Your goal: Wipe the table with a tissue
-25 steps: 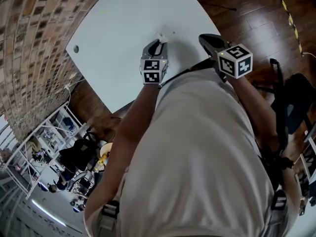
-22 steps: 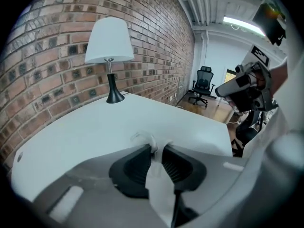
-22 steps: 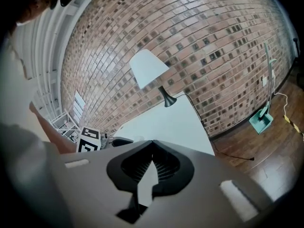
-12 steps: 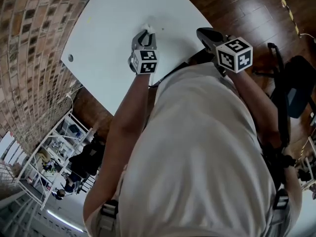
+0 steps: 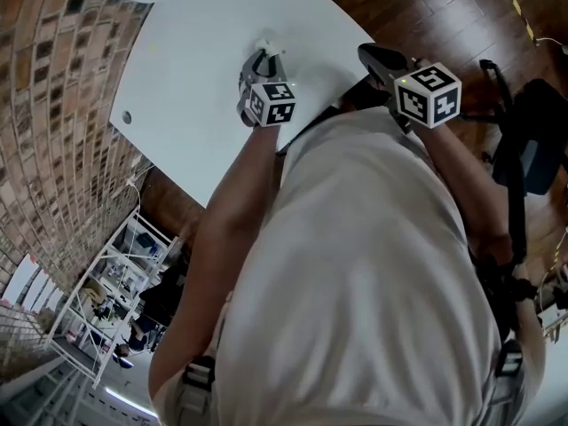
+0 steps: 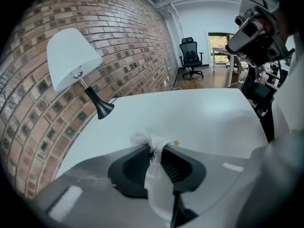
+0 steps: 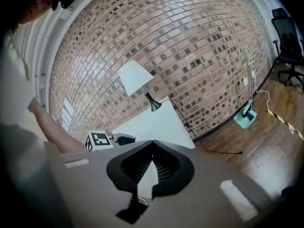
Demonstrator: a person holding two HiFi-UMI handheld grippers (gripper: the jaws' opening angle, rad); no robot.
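Pinching tissue [image 6: 155, 177] between left gripper [image 6: 154, 149] jaws, tip protruding

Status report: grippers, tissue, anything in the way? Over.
Left gripper shut on tissue, jaws just tightened. Right gripper shut, empty. Tissue low over the table. Nothing in the path; lamp at far end.
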